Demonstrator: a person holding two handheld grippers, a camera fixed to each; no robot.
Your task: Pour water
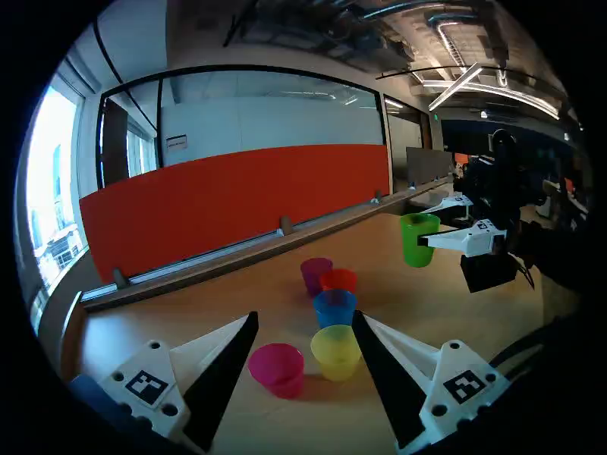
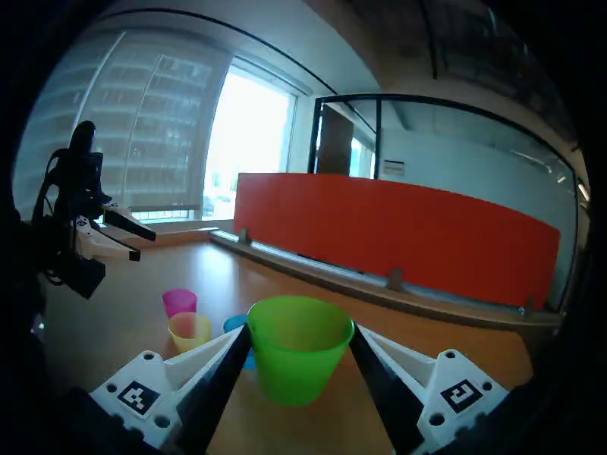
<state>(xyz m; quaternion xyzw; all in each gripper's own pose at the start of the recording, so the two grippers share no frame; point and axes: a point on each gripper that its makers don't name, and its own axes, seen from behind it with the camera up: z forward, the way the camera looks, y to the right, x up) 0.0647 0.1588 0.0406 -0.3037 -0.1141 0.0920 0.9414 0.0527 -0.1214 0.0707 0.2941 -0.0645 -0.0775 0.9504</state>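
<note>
Fingers logged: on right gripper [image 2: 300,334], pressed against both sides of upright green plastic cup [image 2: 297,364], far right of small coloured plastic cups [image 1: 334,307]; on left gripper [image 1: 305,317], spread wide, empty. Judged best: centre over one cup, tilt slowly.

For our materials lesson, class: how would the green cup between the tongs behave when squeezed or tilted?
The green cup looks like thin, translucent plastic, so it is probably light and slightly flexible. Its smooth tapered wall may slip in the right tongs.

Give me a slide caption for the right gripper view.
Right gripper grips an upright green cup over the table; pink cup and yellow cup beyond.
</note>
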